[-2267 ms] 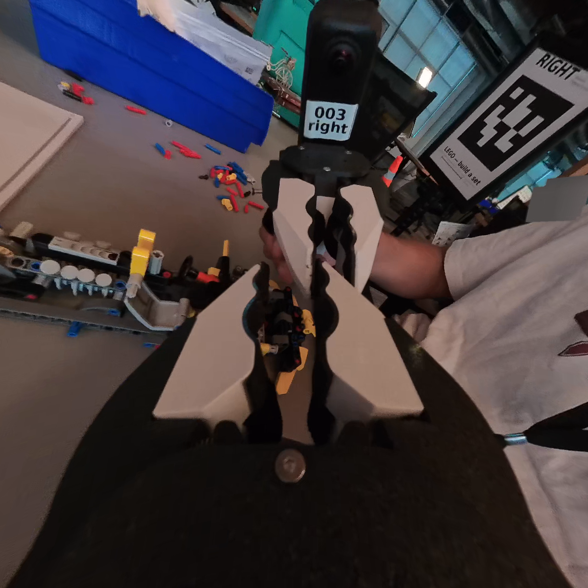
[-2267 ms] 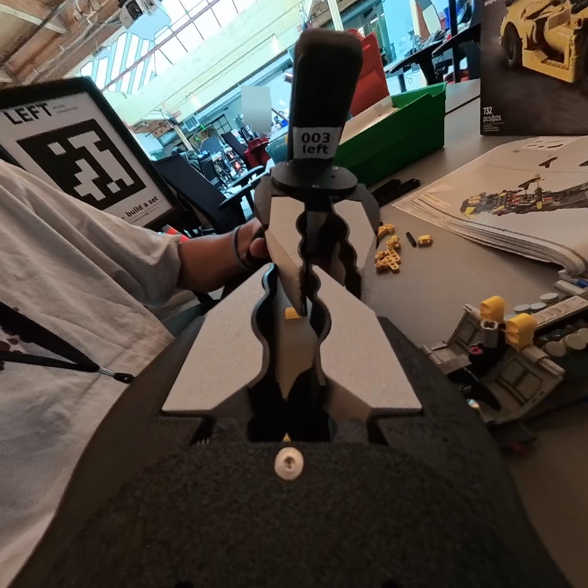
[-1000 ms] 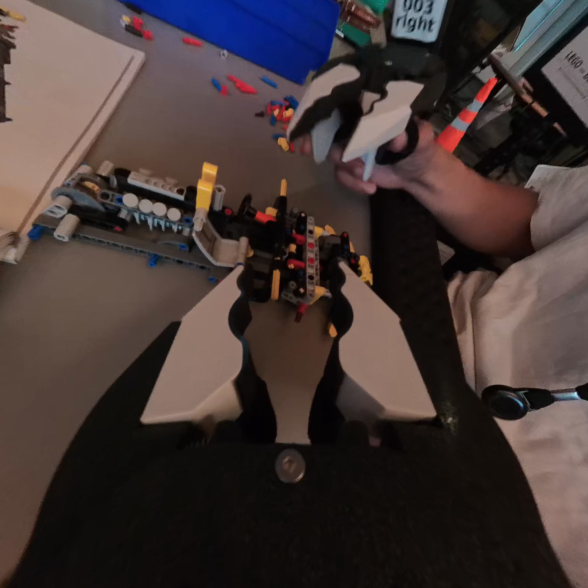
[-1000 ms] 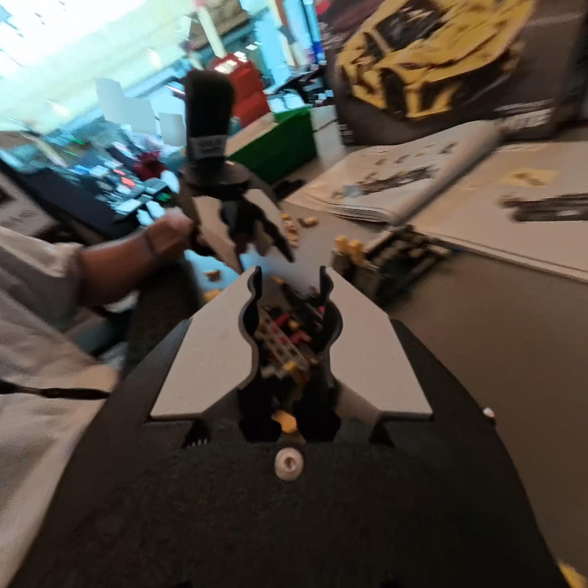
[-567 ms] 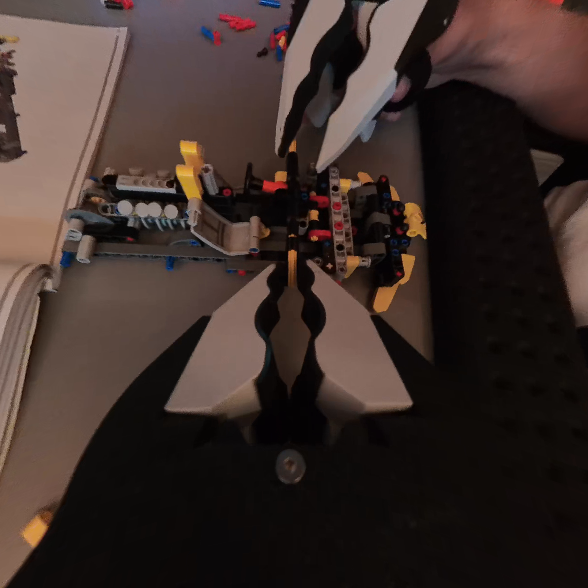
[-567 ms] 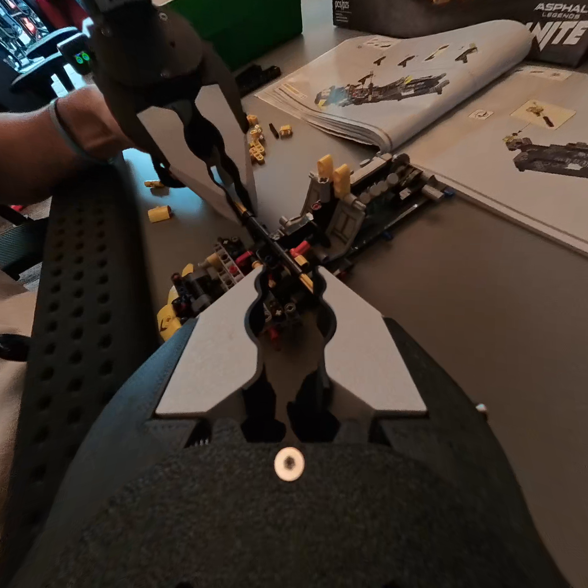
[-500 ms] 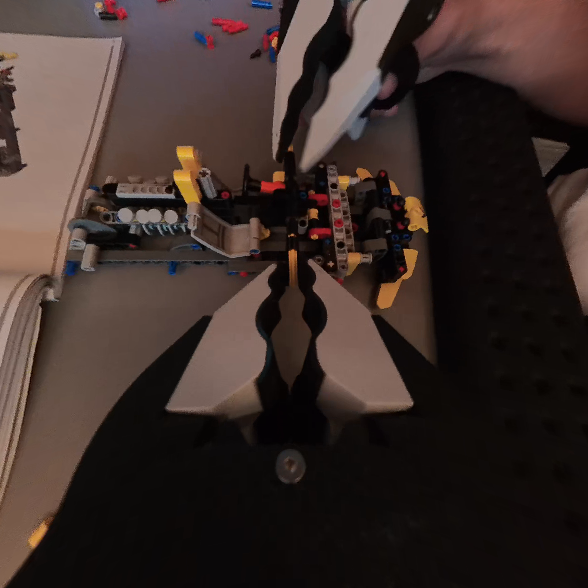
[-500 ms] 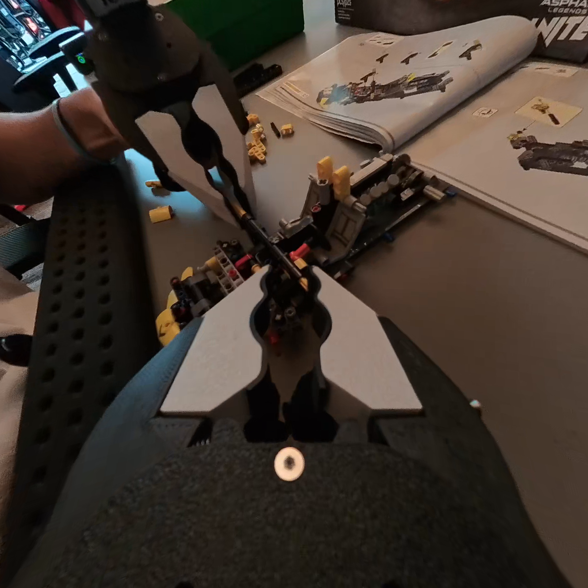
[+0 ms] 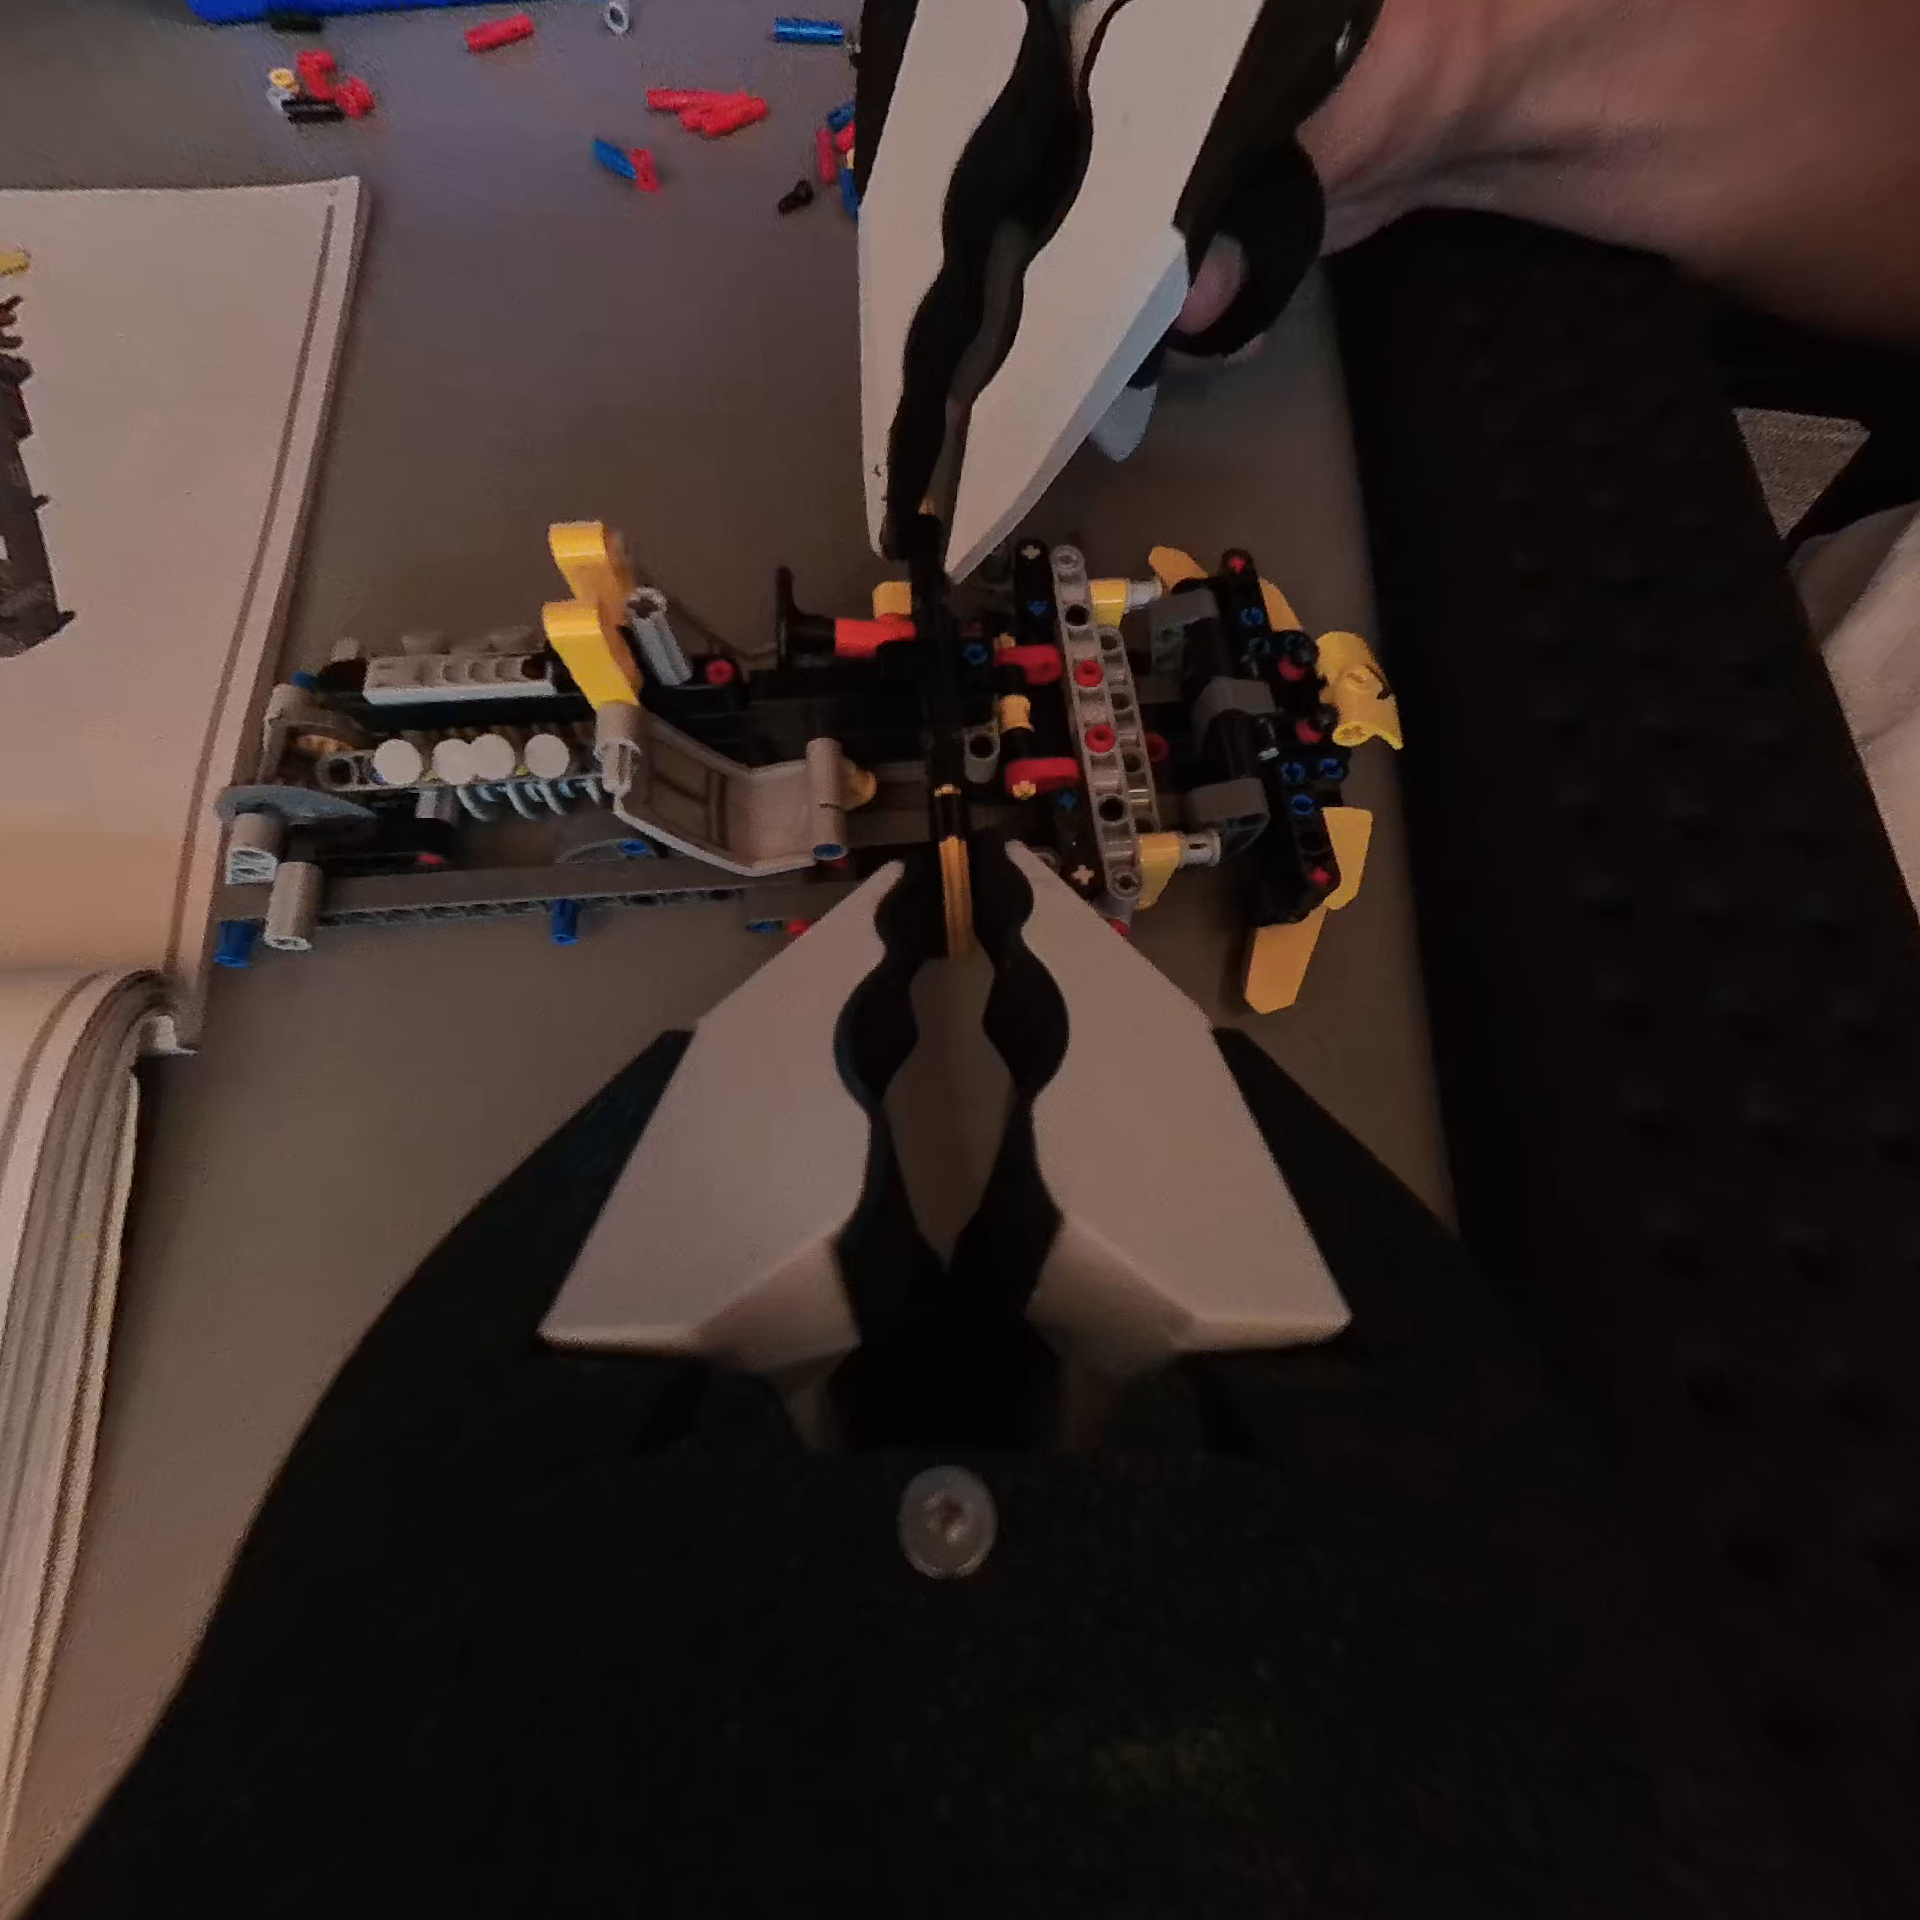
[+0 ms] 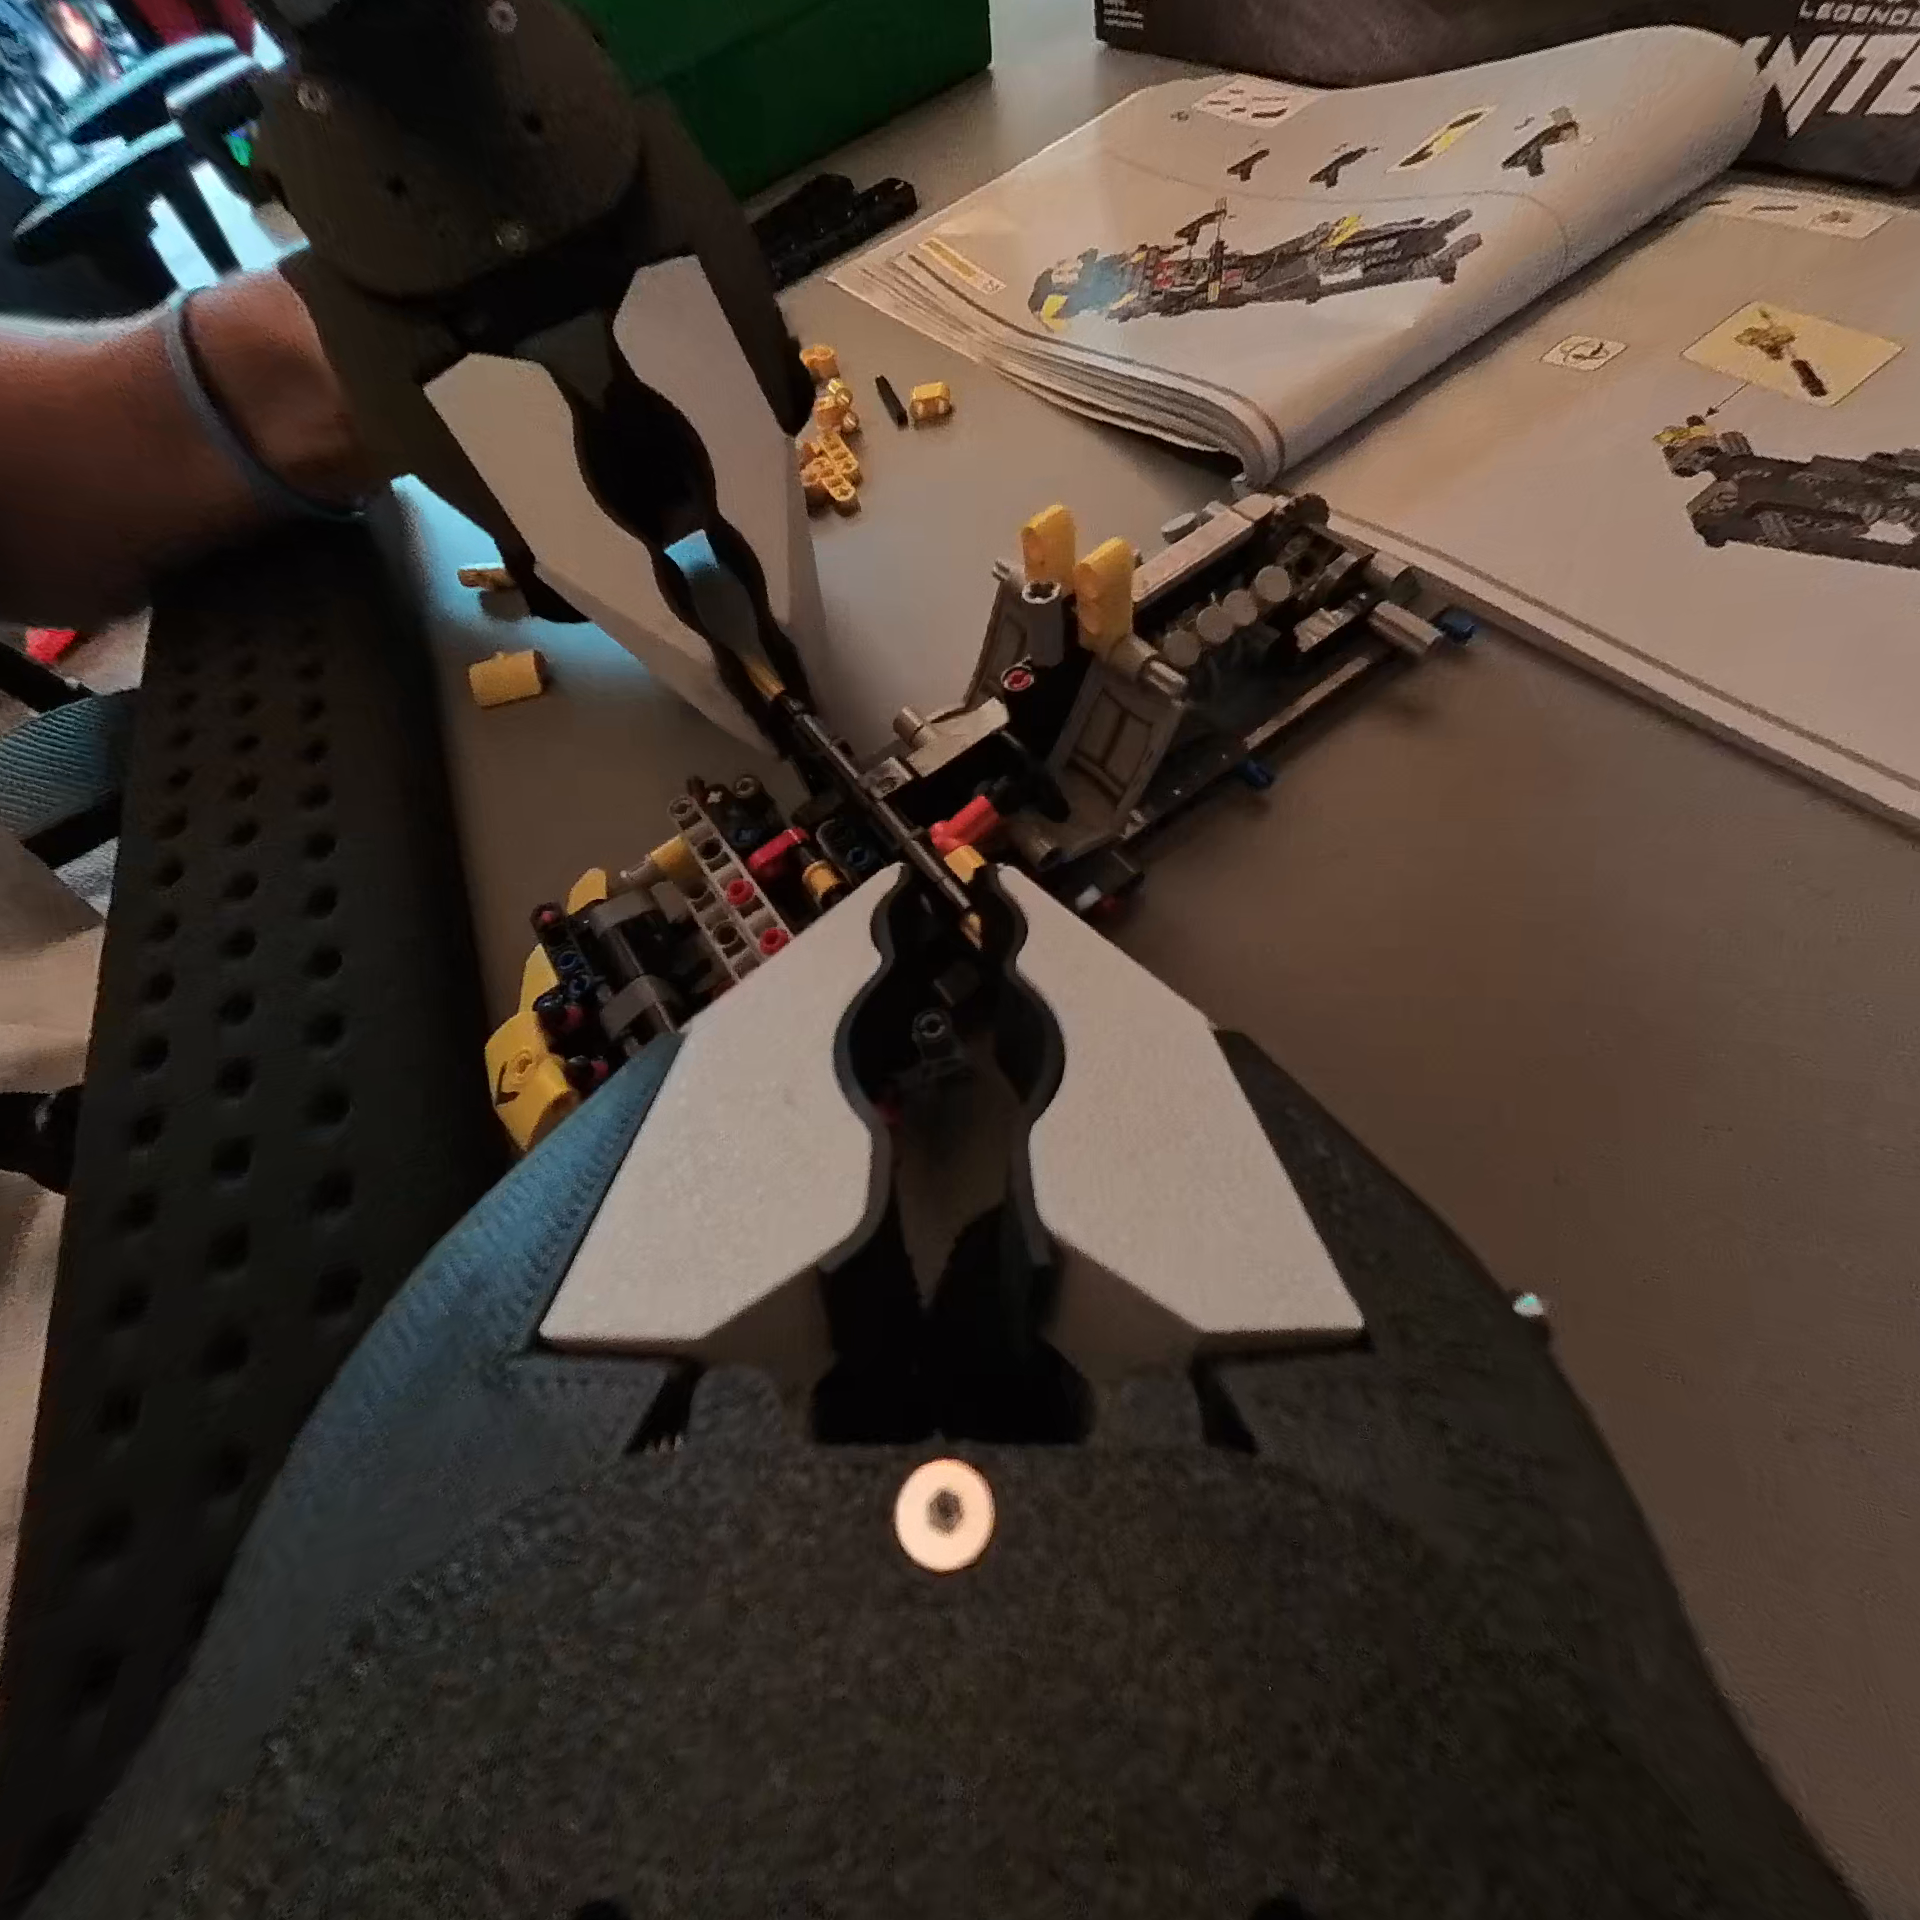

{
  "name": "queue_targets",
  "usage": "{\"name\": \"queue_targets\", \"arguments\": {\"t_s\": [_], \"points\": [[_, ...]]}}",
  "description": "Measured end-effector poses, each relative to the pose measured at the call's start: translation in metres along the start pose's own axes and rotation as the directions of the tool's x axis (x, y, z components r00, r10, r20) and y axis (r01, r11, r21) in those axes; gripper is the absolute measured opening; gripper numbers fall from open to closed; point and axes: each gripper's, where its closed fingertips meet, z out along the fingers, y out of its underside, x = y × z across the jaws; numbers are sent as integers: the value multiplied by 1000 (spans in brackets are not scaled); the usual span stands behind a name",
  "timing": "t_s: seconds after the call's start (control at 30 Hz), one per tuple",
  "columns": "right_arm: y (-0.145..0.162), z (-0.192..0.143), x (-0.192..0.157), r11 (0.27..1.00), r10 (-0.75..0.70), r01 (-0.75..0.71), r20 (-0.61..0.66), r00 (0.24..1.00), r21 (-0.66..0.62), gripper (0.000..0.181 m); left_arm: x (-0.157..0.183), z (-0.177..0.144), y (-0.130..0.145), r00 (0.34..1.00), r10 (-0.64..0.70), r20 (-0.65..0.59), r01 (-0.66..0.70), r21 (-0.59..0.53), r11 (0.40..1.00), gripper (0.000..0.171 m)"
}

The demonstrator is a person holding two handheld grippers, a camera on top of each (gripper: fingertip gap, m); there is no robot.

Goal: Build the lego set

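My left gripper (image 9: 951, 883) and right gripper (image 10: 951, 883) each pinch one end of the long axle (image 9: 940, 707); uneven pressure could bend it or shift the chassis (image 9: 727, 800).

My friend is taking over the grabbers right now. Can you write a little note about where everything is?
Left gripper: shut on the yellow end of the long black axle.
Right gripper: shut on the axle's other end.
The axle lies across the half-built car chassis, which sits on the table beside the open instruction book.
Done: chassis partly built. Whether the axle is fully seated cannot be told.
Left: finish the axle, then add more. Loose red and blue pins and yellow connectors wait on the table.
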Motion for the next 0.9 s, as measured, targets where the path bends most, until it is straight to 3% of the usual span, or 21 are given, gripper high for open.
{"name": "queue_targets", "arguments": {"t_s": [0.1,0.23,0.4,0.5,0.6,0.73,0.8,0.9], "points": [[-2,-2,2,1000,1,-1,-39,999,2,12,-2,-1,-2,997,-75,34,75,-1,997,4],[-18,-20,4,998,64,-55,-266,962,42,48,14,12,-12,999,-46,29,46,0,999,5],[4,-30,-16,978,168,-206,-464,870,-31,92,20,11,-21,999,28,39,-28,1,1000,17],[12,-26,-21,971,179,-239,-560,809,-34,105,23,-3,-14,999,-6,-38,7,20,1000,19],[20,-12,-18,952,217,-304,-603,768,-44,119,22,-8,-6,999,30,-39,-30,8,1000,8],[21,-5,-15,951,203,-304,-641,741,-50,114,8,-7,5,993,108,55,-105,-58,993,5],[15,-10,-13,961,164,-270,-675,719,-53,102,0,-7,9,997,39,74,-34,-63,997,5],[19,-8,-12,954,186,-295,-676,713,-49,92,6,-4,1,998,-58,1,58,-12,998,7]]}}
